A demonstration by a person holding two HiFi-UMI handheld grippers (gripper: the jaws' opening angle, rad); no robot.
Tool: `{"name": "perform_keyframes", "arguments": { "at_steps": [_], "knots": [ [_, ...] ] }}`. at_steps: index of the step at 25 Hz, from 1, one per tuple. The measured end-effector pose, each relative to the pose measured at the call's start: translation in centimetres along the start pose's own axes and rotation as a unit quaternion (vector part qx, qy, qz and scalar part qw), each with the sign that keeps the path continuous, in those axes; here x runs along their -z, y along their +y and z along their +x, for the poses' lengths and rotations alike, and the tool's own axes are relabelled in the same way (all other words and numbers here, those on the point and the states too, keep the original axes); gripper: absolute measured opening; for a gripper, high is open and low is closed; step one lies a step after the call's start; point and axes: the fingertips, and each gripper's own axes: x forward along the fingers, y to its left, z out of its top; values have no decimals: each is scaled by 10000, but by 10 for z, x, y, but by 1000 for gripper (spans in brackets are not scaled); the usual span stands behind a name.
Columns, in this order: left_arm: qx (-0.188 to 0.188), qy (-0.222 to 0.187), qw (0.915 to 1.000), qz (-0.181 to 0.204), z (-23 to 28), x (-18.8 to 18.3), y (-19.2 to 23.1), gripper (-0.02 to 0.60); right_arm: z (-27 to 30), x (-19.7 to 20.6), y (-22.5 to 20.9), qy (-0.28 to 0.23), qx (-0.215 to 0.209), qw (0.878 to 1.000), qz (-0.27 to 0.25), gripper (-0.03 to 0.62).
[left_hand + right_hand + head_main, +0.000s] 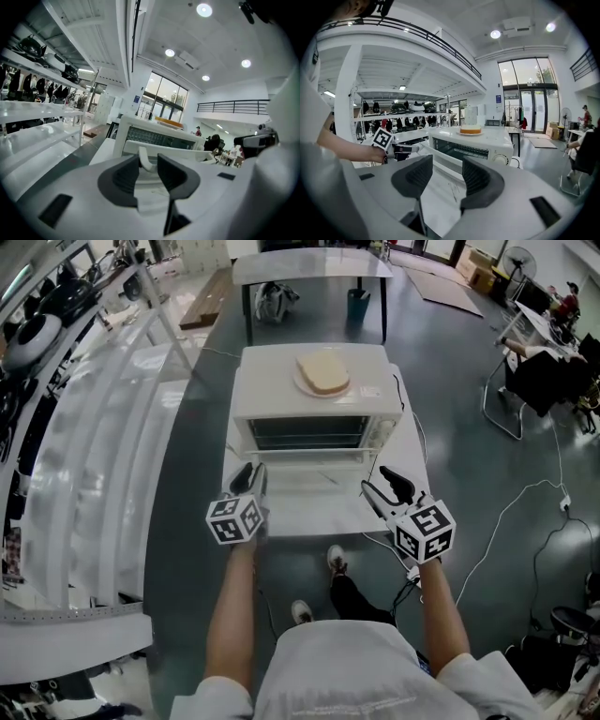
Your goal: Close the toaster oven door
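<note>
A white toaster oven (pixel 319 413) stands on a white table (pixel 309 517), and its door (pixel 305 463) hangs part-way open toward me. My left gripper (pixel 251 474) is at the door's left end. In the left gripper view the white door handle (pixel 144 159) sits between the dark pads (pixel 123 177), and that gripper (pixel 149 171) is shut on it. My right gripper (pixel 386 482) hovers over the table's right side with open jaws and nothing between them. From the right gripper view, past that gripper (pixel 446 176), I see the oven (pixel 473 145) and the door.
A slice of bread on a plate (pixel 323 373) rests on the oven's top. White shelving (pixel 84 456) runs along the left. A second table (pixel 309 268) stands behind, a chair (pixel 534 381) at the right, and cables (pixel 525 512) lie on the floor.
</note>
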Motion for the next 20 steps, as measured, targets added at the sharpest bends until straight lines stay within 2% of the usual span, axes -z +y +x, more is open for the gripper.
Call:
{"name": "perform_keyframes", "arguments": {
  "at_steps": [7,12,15,20],
  "knots": [
    [-146,-361,9992,41,28,-35,7,118,10,-6,-24,-21,32,10000,48,207],
    [-271,-540,9981,-87,48,-52,12,118,14,-5,-41,7,78,9999,95,207],
    [-279,-570,9978,-192,55,-59,15,120,13,-4,-48,32,107,9999,109,207],
    [-213,-631,9977,-113,55,-59,15,123,15,-5,-54,64,125,9999,89,206]
  ]
}}
